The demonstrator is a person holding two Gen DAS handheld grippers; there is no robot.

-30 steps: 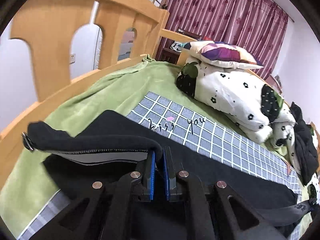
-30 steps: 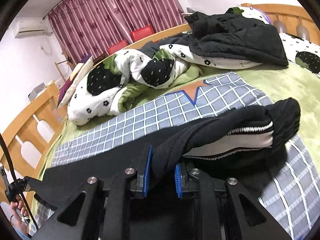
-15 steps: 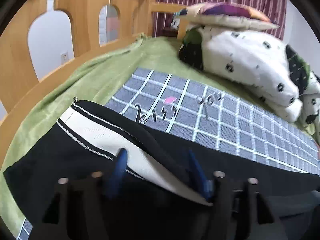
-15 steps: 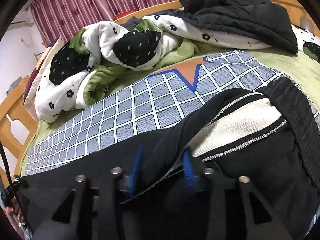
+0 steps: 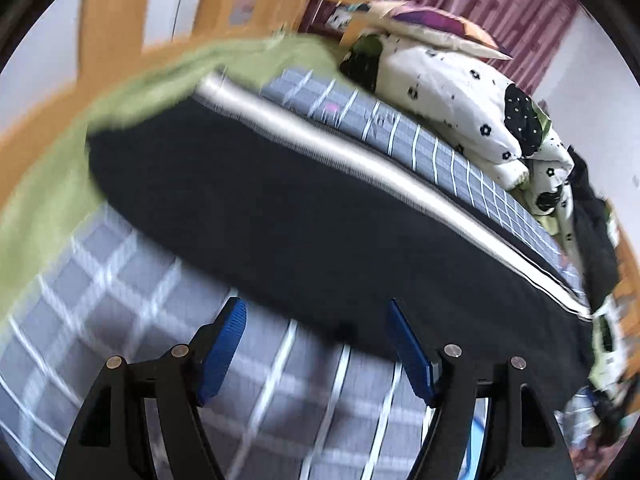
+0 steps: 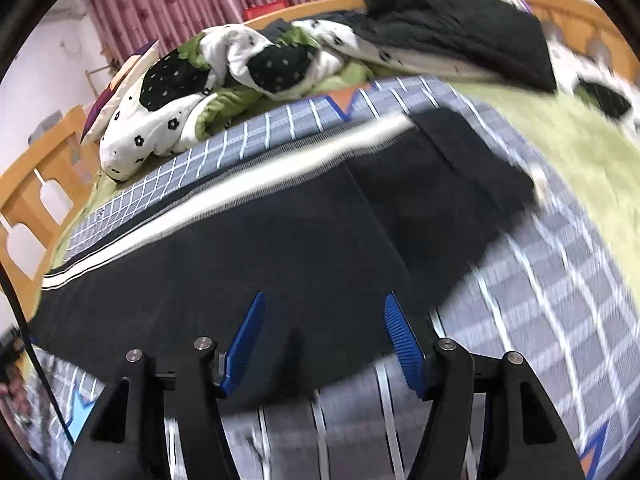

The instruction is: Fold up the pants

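Observation:
Black pants (image 5: 280, 208) with a white side stripe (image 5: 360, 160) lie flat across a grey checked blanket (image 5: 120, 300). In the left wrist view my left gripper (image 5: 316, 320) is held just short of their near edge. Its jaws are opening and only blanket shows between the blue pads (image 5: 224, 344). The right wrist view shows the same pants (image 6: 260, 248) with the wider waist part at the right. My right gripper (image 6: 322, 312) hovers over their near edge, jaws opening. Black cloth lies under the gap but the pads do not press on it. Both views are blurred by motion.
A green sheet (image 5: 40, 200) covers the bed inside a wooden frame (image 5: 112, 20). A bunched white duvet with black spots (image 5: 440, 92) and a pillow (image 5: 440, 24) lie beyond the pants. Dark clothes (image 6: 460, 28) are piled at the far right. A black cable (image 6: 24, 320) hangs at the left.
Both grippers were shut on the lifted pants edge a second ago. They have let go, spread their jaws and drawn back. The pants now lie flat with the stripe along the far side.

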